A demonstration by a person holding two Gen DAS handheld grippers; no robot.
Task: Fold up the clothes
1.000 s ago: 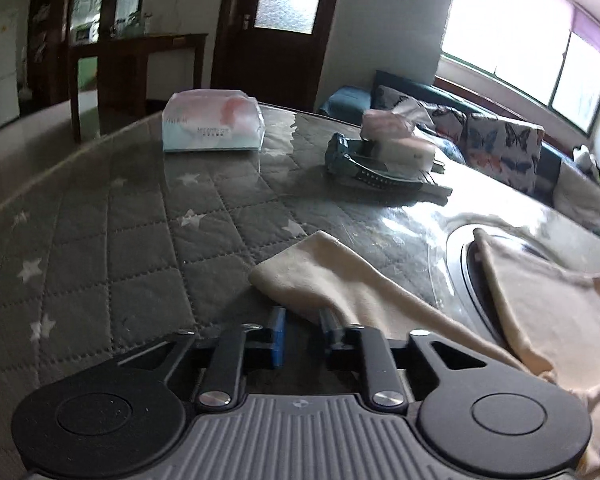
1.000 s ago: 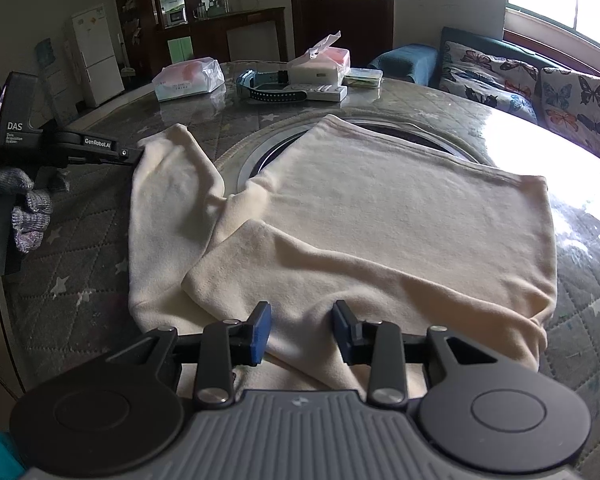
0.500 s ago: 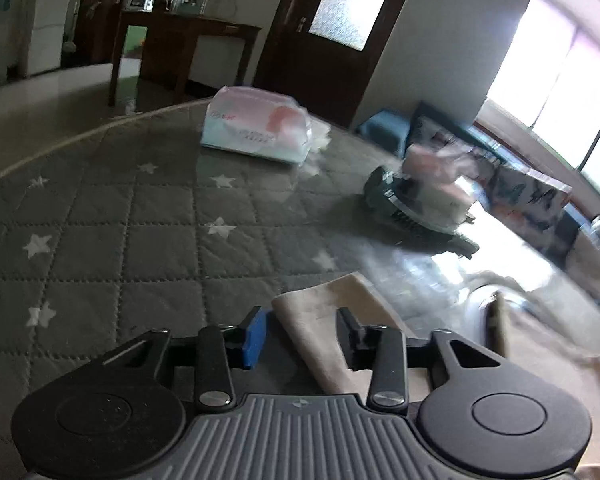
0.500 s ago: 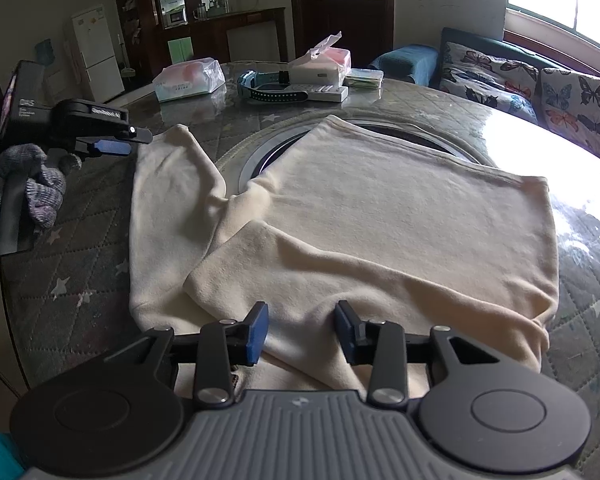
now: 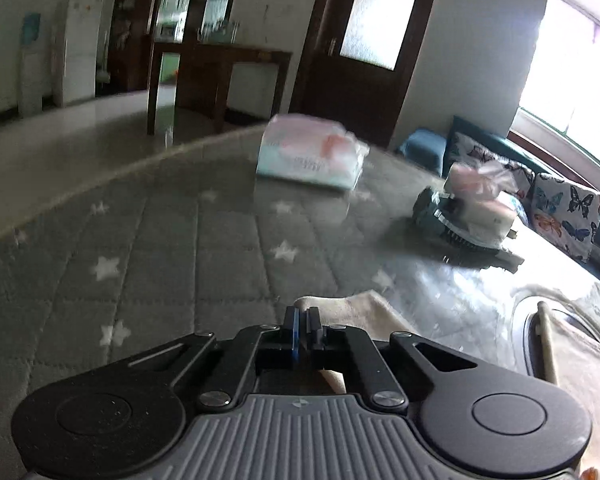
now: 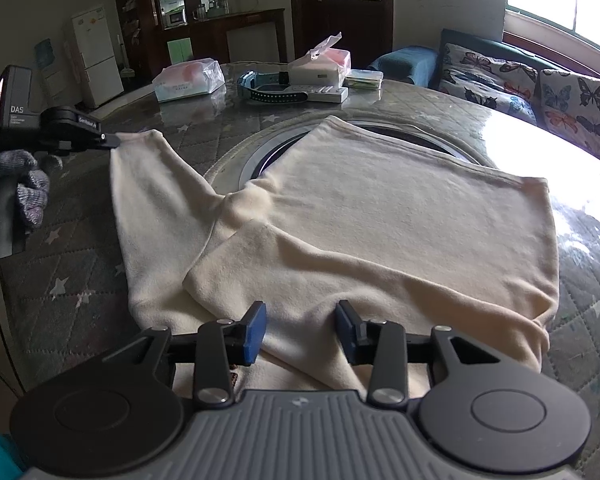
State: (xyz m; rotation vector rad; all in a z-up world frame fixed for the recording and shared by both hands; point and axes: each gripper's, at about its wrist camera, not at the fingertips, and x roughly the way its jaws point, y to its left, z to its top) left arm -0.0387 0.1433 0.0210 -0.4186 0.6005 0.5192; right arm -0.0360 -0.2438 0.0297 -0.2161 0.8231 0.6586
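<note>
I read the left gripper (image 5: 301, 330) as pinched onto the cuff of the left sleeve (image 6: 152, 200); its jaws stand pressed together with cream fabric at the tips. In the right wrist view the same tool sits at the sleeve's far tip, on the side away from the sweater body. The right gripper (image 6: 300, 330) hangs spread apart over the near edge of the cream sweater (image 6: 380, 220), holding nothing.

The sweater lies flat on the round table (image 6: 80, 280), its body partly over the inset turntable ring (image 6: 236, 156). The right sleeve (image 6: 340, 280) is already laid across the body. The left sleeve's long axis runs from the shoulder, beside the ring, out toward the left gripper, so I judge the coming move to be a carry of the cuff back across the body, toward the right gripper's side.

Room for that path:
- Above the sweater body: open.
- Beyond the body: tissue pack (image 6: 190, 80), watch (image 6: 272, 90) and white box (image 6: 320, 68), well apart from the sweater.
- Table rim: near the left gripper, on the side away from the sweater.
</note>
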